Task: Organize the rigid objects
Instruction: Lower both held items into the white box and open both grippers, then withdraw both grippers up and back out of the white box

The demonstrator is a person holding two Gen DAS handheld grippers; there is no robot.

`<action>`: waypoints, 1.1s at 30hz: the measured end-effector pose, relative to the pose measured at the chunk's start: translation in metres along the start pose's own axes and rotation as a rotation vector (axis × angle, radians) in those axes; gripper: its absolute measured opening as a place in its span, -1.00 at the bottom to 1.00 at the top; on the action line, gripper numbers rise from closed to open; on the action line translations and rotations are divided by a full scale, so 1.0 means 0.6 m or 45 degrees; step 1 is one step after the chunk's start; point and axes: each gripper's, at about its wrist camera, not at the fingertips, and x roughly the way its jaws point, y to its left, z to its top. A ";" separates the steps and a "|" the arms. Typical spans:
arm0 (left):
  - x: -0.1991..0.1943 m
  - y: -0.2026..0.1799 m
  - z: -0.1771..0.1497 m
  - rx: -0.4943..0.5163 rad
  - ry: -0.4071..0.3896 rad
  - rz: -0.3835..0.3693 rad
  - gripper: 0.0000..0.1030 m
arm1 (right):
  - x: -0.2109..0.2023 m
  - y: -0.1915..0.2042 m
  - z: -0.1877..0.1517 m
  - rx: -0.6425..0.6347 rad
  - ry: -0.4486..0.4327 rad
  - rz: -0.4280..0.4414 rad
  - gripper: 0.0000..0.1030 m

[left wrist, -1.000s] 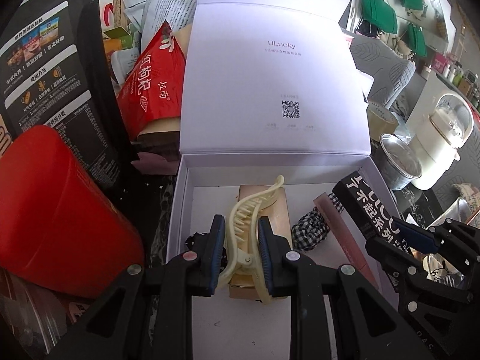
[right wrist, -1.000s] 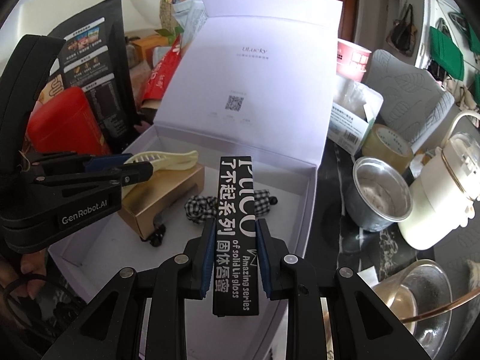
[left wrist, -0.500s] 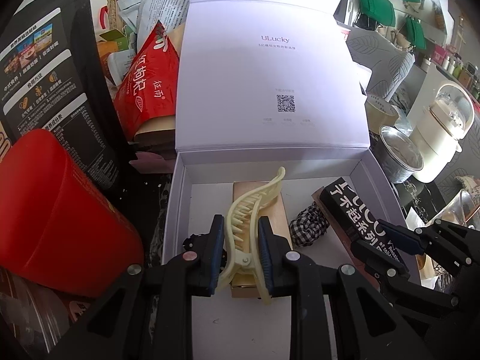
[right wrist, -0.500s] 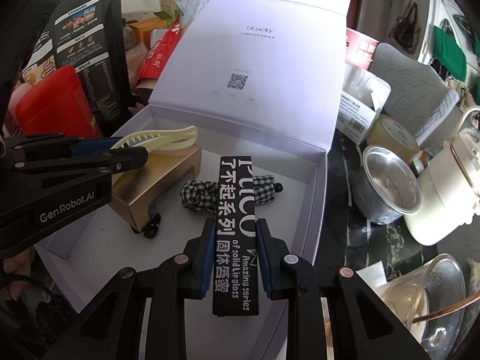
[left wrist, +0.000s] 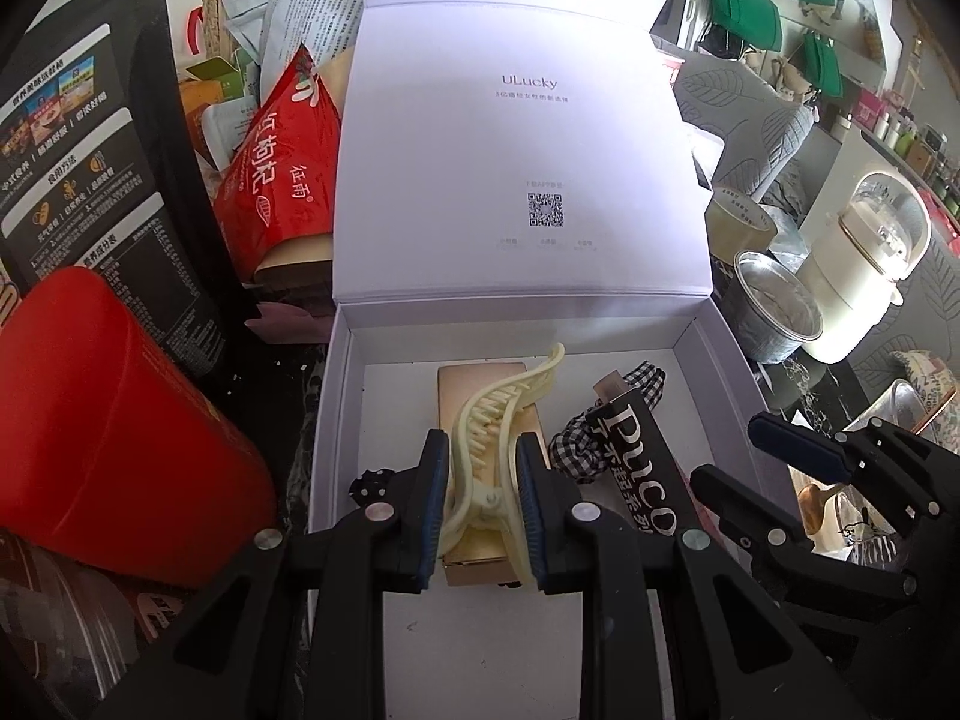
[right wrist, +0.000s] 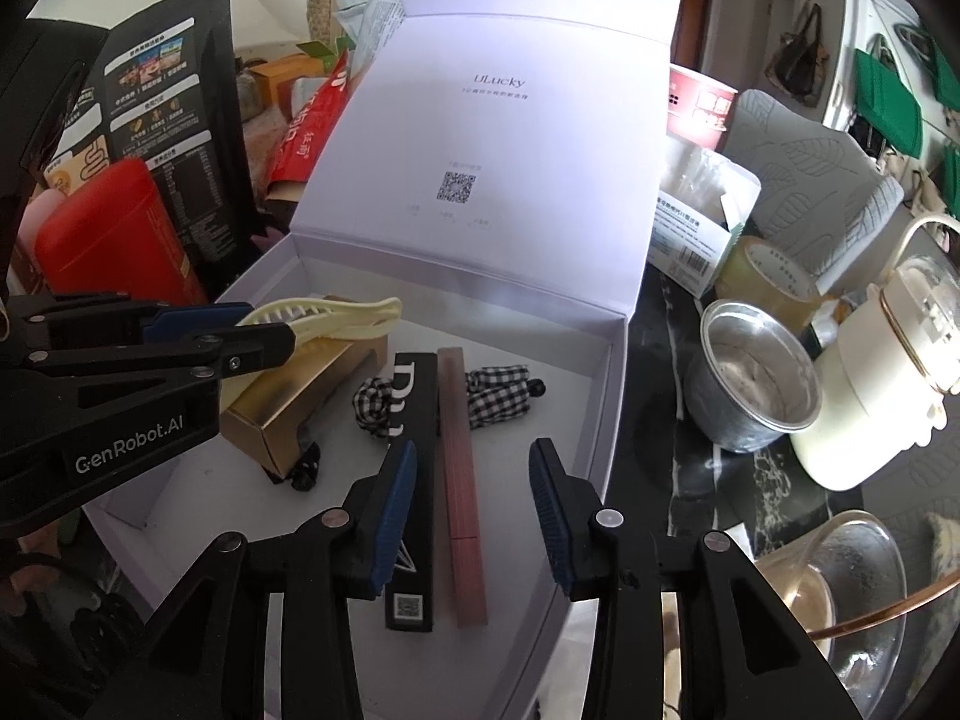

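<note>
The left gripper [left wrist: 483,501] is clamped on a cream plastic claw hair clip [left wrist: 501,420], holding it just above a gold rectangular carton [right wrist: 288,399] that lies toward the left side of the open white lidded cardboard box [left wrist: 327,420]. The right gripper [right wrist: 474,510] has just been opening: its blue pads stand clear on either side of a long black lip-gloss carton [right wrist: 414,480], which lies flat on the box floor toward the right wall, no longer pinched.

Only the right wrist view shows the slim pink stick-shaped carton [right wrist: 462,480] lying full length against the black carton's right side, and a black-and-white checked fabric scrunchie [right wrist: 375,405] running under both. The left wrist view shows just the pink carton's far end. It alone shows the clip's hinge seated between the left pads. Outside the box's right edge stand a steel bowl [right wrist: 753,384] and a cream electric kettle [right wrist: 882,396].
</note>
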 end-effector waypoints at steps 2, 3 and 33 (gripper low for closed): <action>-0.006 0.001 0.001 0.001 -0.008 0.007 -0.56 | -0.007 -0.001 0.002 0.002 -0.012 -0.002 -0.24; -0.009 0.001 0.001 0.002 -0.011 0.013 -0.56 | -0.012 -0.001 0.003 0.002 -0.019 -0.004 -0.24; -0.187 -0.007 -0.032 -0.025 -0.228 0.089 0.99 | -0.181 0.004 -0.024 0.034 -0.199 -0.038 0.16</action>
